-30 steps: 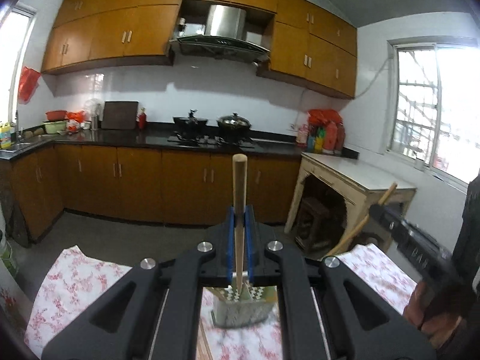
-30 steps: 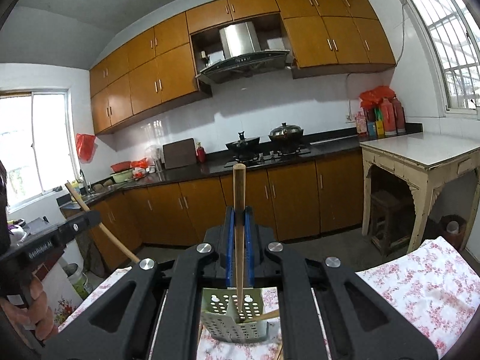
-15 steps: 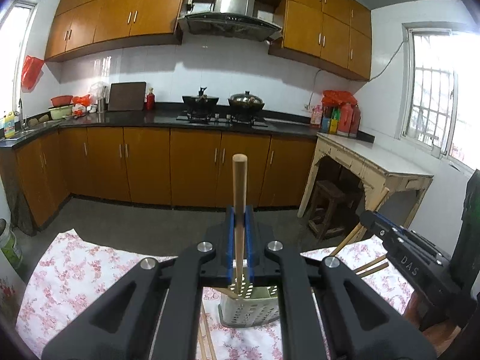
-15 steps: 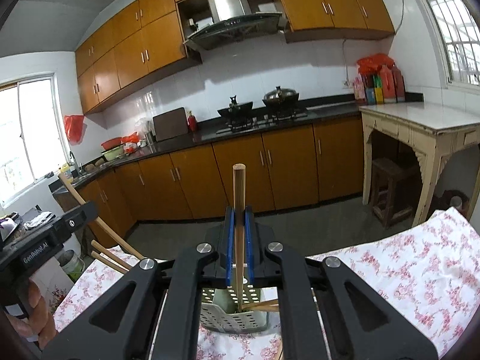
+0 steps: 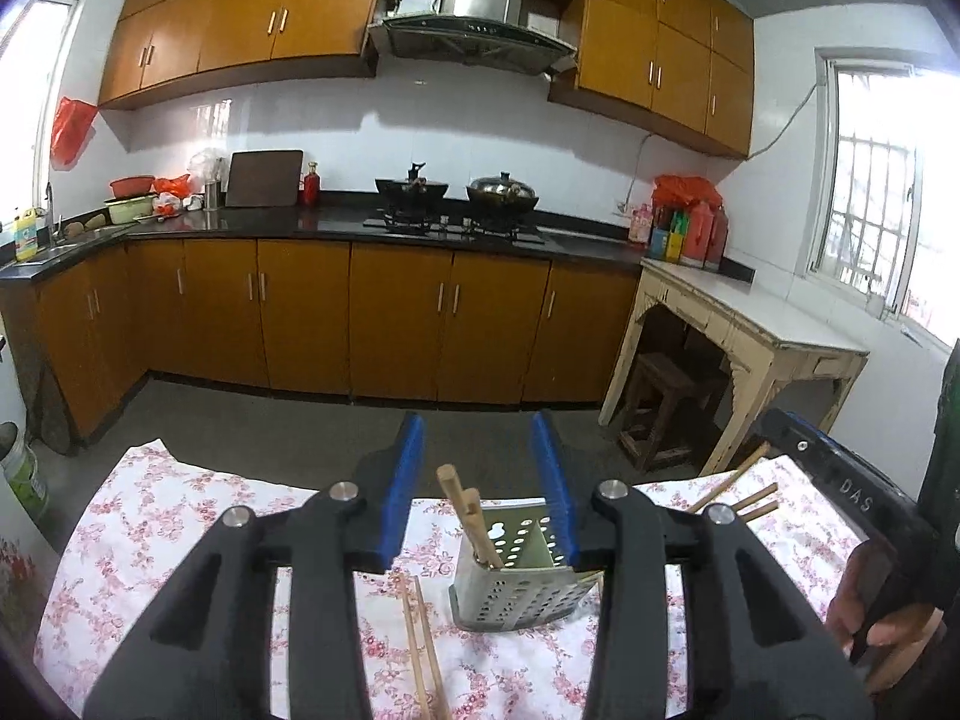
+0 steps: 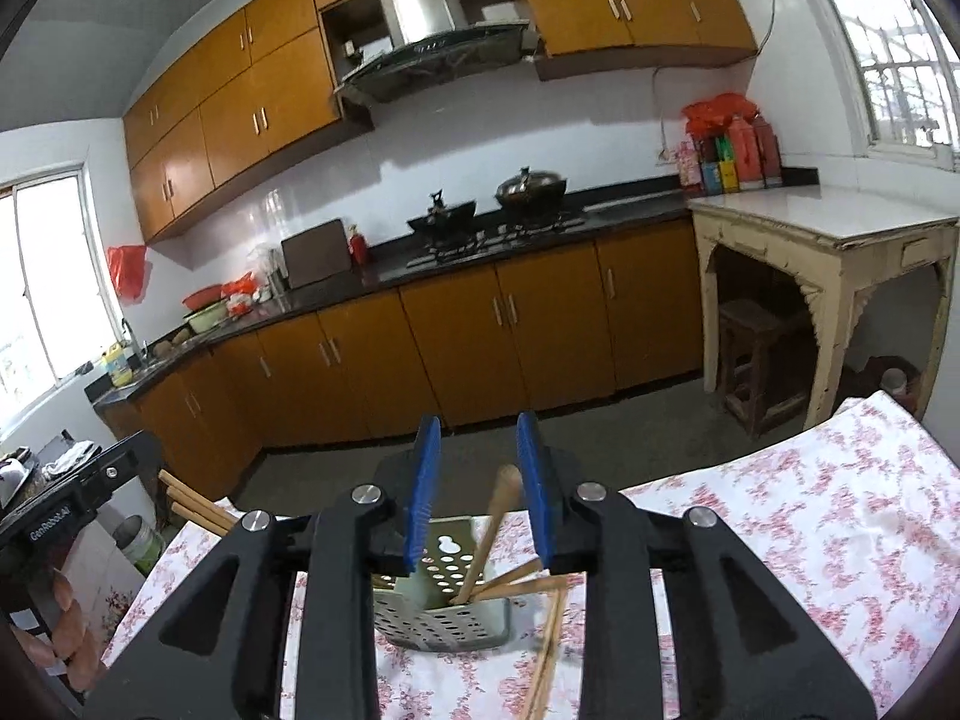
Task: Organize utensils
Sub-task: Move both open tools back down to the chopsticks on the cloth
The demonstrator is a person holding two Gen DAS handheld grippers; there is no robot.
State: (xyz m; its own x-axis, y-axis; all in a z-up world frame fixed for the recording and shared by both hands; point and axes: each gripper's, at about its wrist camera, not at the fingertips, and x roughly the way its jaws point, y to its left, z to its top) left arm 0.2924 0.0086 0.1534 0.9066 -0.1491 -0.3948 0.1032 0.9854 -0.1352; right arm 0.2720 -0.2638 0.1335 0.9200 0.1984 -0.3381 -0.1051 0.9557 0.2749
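My left jaws (image 5: 480, 489) and right jaws (image 6: 478, 489) have just been opening, nothing gripped. Chopsticks (image 6: 487, 531) lean in the perforated holder (image 5: 516, 588) on the floral tabletop (image 6: 810, 528); loose chopsticks (image 5: 423, 648) lie nearer.

A perforated metal utensil holder (image 5: 519, 585) stands upright on the floral tablecloth (image 5: 150, 516). Several wooden chopsticks (image 5: 471, 516) lean inside it, tips down, tops tilted apart. Two more chopsticks (image 5: 423, 648) lie flat on the cloth just beside the holder.
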